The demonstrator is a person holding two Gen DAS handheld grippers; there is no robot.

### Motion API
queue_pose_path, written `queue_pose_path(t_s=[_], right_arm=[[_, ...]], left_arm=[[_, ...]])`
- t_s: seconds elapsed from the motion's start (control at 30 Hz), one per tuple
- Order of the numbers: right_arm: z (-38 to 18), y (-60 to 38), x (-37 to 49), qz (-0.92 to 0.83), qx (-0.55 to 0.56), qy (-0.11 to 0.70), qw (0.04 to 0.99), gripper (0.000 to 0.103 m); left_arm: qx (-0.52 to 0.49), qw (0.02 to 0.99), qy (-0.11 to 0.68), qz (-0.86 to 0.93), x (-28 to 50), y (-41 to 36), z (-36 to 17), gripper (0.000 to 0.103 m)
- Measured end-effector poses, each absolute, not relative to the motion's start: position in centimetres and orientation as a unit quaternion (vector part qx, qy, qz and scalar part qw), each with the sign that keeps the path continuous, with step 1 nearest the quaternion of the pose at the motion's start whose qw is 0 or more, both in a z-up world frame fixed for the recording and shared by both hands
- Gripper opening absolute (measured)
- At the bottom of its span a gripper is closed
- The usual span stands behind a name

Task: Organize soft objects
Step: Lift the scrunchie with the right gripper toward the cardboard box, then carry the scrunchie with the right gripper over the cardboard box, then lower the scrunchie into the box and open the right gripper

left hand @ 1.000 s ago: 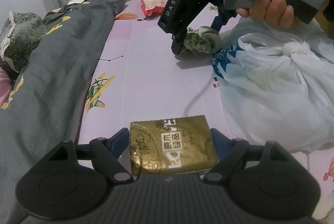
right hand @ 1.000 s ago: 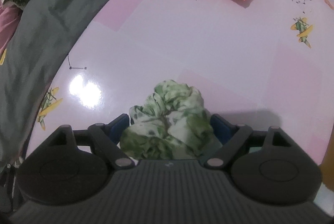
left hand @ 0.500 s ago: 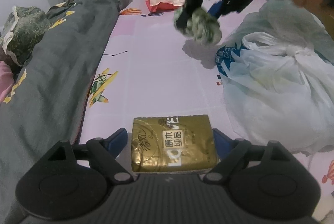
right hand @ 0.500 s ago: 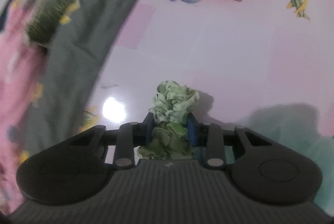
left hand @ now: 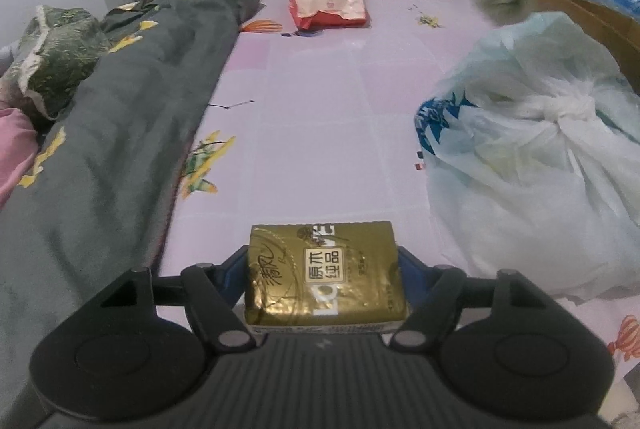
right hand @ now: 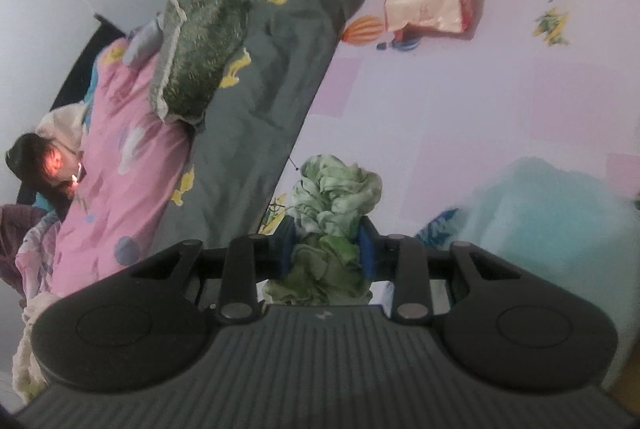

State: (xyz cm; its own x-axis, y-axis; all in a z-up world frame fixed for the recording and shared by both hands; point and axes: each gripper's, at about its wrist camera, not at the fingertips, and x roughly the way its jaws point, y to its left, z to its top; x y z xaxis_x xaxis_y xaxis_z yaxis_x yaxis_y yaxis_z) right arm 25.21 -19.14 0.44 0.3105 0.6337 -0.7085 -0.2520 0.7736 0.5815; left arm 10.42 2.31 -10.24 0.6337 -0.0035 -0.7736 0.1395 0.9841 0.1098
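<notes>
Scrunchie hangs over pink sheet beside grey quilt.

A crumpled dark grey quilt is crowding the pink patterned bed sheet's left edge, a knotted white plastic bag is blocking its right side, and a pink wet-wipe pack is sitting at the far edge, leaving the middle lane open.

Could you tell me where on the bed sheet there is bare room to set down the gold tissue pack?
The widest bare stretch of sheet runs down the middle, bordered by the grey quilt on one side and the plastic bag on the other, ending at the wipes pack. The gold tissue pack sits at its near end. Beside the bag it is crowded.
</notes>
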Motion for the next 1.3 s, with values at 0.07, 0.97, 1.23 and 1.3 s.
queue_pose_path(t_s=[0.07, 0.97, 1.23, 1.3], right_arm=[[1.4, -21.0, 24.1, 0.275, 0.195, 0.502, 0.797, 0.031], [-2.5, -49.2, 4.9, -0.018, 0.144, 0.479, 0.866, 0.037], [-4.9, -51.4, 3.9, 0.047, 0.215, 0.508, 0.833, 0.061], [-4.5, -52.0, 3.7, 0.071, 0.250, 0.498, 0.827, 0.067]], left_arm=[[0.074, 0.903, 0.421, -0.034, 10.0, 2.7, -9.4, 0.075], [0.068, 0.917, 0.315, -0.237, 9.6, -9.6, 2.9, 0.075], [0.103, 0.898, 0.316, -0.287, 10.0, -16.0, 3.0, 0.075], [0.109, 0.893, 0.318, -0.299, 10.0, -17.4, 3.1, 0.075]])
